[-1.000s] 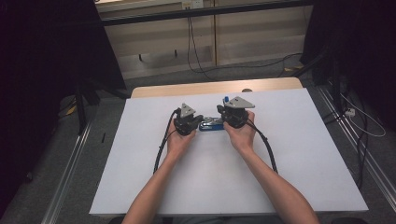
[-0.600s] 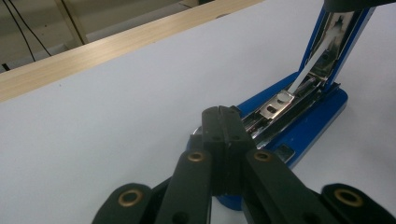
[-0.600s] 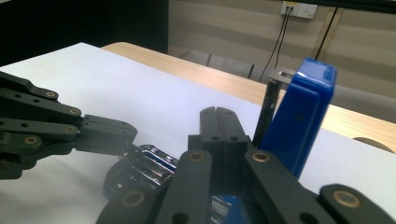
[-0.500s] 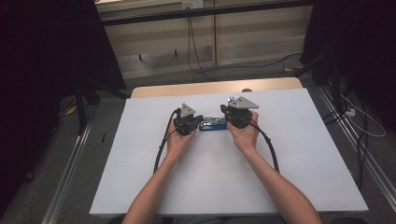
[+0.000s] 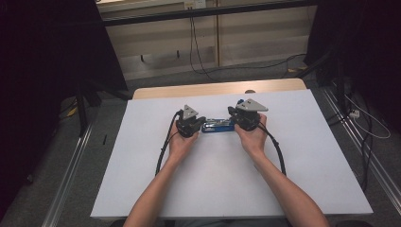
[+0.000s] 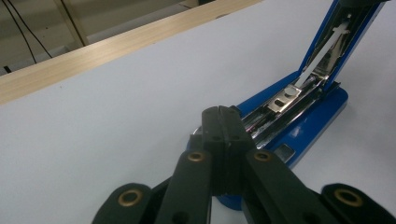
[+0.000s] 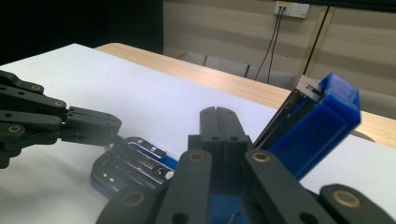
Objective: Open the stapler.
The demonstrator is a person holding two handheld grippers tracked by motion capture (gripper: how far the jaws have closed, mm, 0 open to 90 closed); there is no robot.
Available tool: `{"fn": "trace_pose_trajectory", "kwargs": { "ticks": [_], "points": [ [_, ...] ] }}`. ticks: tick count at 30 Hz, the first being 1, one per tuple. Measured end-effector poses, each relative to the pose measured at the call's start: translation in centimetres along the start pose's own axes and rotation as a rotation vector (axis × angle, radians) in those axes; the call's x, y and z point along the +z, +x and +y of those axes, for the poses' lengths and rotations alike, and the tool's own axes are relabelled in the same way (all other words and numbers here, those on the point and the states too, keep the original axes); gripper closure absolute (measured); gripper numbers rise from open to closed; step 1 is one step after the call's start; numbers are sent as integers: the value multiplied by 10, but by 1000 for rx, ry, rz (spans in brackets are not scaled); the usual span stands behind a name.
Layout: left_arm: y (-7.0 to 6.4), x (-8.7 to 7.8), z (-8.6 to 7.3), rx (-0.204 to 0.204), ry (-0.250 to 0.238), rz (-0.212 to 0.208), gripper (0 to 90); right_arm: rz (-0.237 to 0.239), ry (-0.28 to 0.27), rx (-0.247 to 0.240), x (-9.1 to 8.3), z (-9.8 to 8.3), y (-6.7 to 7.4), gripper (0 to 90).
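— So, where's the blue stapler (image 5: 218,126) sitting?

— On the white table (image 5: 227,179), a little past the middle toward its far wooden edge (image 6: 107,44), lying crosswise between the two grippers. Its lid (image 7: 314,125) is swung up at the right gripper's end, with the metal staple channel (image 6: 280,105) laid bare.

— And the left gripper (image 6: 223,122)?

— Jaws pressed flat together with nothing between them. In the right gripper view their tips rest on the front end of the stapler's base (touching or just above, I cannot tell which).

— The right gripper (image 7: 218,122)?

— Also closed on nothing, jaws together. It sits over the hinge end, with the raised lid just beside its jaws.

— Hands?

— The person's left hand (image 5: 182,142) and right hand (image 5: 253,137) each hold a gripper from the near side, cables trailing back along the forearms.
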State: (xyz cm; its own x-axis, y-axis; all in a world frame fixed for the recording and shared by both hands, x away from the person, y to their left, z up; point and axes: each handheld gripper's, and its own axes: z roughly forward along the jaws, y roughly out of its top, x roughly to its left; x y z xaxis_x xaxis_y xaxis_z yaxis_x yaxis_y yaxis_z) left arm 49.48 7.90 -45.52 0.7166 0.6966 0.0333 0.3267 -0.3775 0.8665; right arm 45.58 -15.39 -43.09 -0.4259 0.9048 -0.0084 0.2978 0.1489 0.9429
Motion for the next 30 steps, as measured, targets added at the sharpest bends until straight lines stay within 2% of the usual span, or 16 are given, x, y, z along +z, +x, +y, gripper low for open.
{"fn": "trace_pose_trajectory", "kwargs": {
  "ticks": [8,20,21,25,30],
  "points": [
    [0,0,0,5,1,1,900,-10,5,-3,-1,-1,-1,900],
    [0,0,0,7,1,0,900,-3,-4,27,-3,-4,-5,900],
    [0,0,0,4,0,0,900,0,-10,41,-4,-5,-6,900],
    [0,0,0,-2,-2,0,900,-15,-2,30,-5,-6,-8,900],
    [0,0,-1,-11,-5,-2,900,-19,3,40,-6,-9,-11,900]
  ]
}}
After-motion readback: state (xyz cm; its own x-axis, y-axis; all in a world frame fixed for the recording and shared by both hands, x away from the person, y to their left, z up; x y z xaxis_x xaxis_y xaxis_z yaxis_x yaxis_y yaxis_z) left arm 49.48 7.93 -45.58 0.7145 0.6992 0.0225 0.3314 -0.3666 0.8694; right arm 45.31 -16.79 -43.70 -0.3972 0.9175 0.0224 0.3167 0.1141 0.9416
